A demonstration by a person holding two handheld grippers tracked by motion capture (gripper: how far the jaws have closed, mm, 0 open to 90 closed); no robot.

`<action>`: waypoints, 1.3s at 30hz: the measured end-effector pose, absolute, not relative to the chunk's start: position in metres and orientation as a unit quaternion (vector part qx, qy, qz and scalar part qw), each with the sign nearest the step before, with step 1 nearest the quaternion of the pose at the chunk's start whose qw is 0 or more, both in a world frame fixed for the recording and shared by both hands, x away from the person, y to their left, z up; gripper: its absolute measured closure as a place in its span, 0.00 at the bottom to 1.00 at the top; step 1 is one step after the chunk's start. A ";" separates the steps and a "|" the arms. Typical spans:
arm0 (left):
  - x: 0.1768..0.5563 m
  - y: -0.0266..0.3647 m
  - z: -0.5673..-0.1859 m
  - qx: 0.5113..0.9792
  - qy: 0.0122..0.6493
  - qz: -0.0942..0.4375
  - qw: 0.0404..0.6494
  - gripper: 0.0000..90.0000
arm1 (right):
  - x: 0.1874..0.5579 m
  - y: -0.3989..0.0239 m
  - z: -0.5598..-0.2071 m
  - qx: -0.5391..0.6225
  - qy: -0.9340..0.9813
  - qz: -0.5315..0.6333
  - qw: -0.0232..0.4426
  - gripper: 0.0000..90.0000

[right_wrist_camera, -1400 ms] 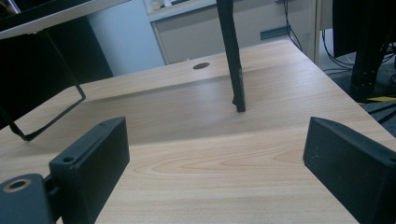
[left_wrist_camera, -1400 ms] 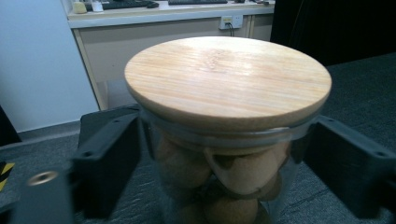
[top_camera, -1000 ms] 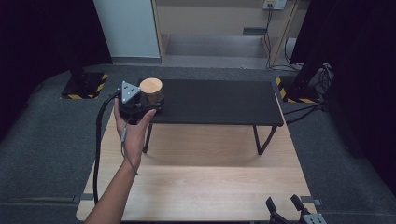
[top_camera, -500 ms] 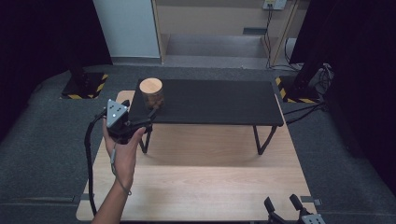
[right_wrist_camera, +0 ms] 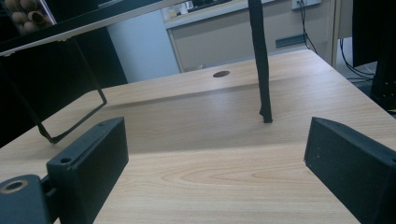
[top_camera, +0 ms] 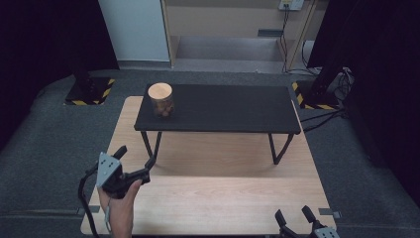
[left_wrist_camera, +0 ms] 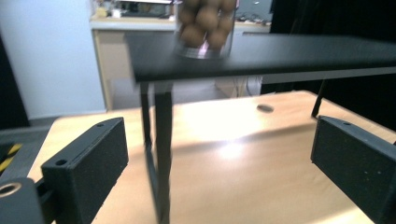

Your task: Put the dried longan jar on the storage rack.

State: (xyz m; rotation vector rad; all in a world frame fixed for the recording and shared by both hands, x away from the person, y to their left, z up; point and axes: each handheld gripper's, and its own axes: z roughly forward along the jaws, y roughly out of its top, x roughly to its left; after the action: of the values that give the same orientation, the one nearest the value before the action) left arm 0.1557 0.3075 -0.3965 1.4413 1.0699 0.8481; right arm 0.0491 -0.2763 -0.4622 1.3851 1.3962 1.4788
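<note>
- Your left gripper point(top_camera: 134, 159) hangs over the near left corner of the pale wooden worktop point(top_camera: 223, 203), held in your left hand point(top_camera: 119, 201), with its jaws spread wide and nothing between them.
- Your right gripper point(top_camera: 295, 217) sits low at the near right edge of the worktop; its jaws are also wide apart and empty, as the right gripper view confirms.
- A clear glass jar point(top_camera: 161, 99) stands upright on the left end of the low black shelf point(top_camera: 233, 111), near the shelf's front edge.
- The jar has a flat, round, light wooden lid, closed on top.
- Through the glass in the left gripper view, the jar point(left_wrist_camera: 204, 28) is packed with round brown balls, piled up against the wall; what they are cannot be told.
- The black shelf rests on thin black metal legs that stand on the worktop, and the left front leg point(left_wrist_camera: 159, 154) rises straight ahead of your left gripper.
- Your left gripper is well apart from the jar, lower than the shelf top and pointing up toward it.
- In the right gripper view, one shelf leg point(right_wrist_camera: 260, 60) stands on the wood ahead, and a corner of the jar point(right_wrist_camera: 25, 14) peeks in at the top left.
</note>
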 end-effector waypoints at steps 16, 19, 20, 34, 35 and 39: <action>0.116 0.315 -0.449 0.599 0.487 0.369 0.517 0.03 | 0.062 -0.270 -0.471 0.532 0.543 0.564 0.322 0.07; 0.115 0.316 -0.452 0.595 0.493 0.364 0.520 0.03 | 0.063 -0.269 -0.472 0.532 0.541 0.565 0.323 0.07; 0.114 0.316 -0.454 0.595 0.494 0.365 0.519 0.03 | 0.063 -0.269 -0.472 0.533 0.541 0.566 0.322 0.07; 0.103 0.309 -0.465 0.590 0.499 0.383 0.506 0.03 | 0.065 -0.270 -0.475 0.536 0.532 0.569 0.325 0.07; 0.103 0.310 -0.466 0.588 0.501 0.383 0.507 0.03 | 0.065 -0.270 -0.475 0.536 0.532 0.569 0.325 0.07; 0.103 0.312 -0.466 0.583 0.506 0.385 0.506 0.03 | 0.065 -0.270 -0.475 0.536 0.533 0.569 0.325 0.07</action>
State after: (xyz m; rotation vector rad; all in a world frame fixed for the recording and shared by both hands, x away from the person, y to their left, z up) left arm 0.1028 0.3118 -0.4659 1.4059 1.2210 0.9290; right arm 0.0653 -0.2700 -0.4748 1.4044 1.3974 1.4926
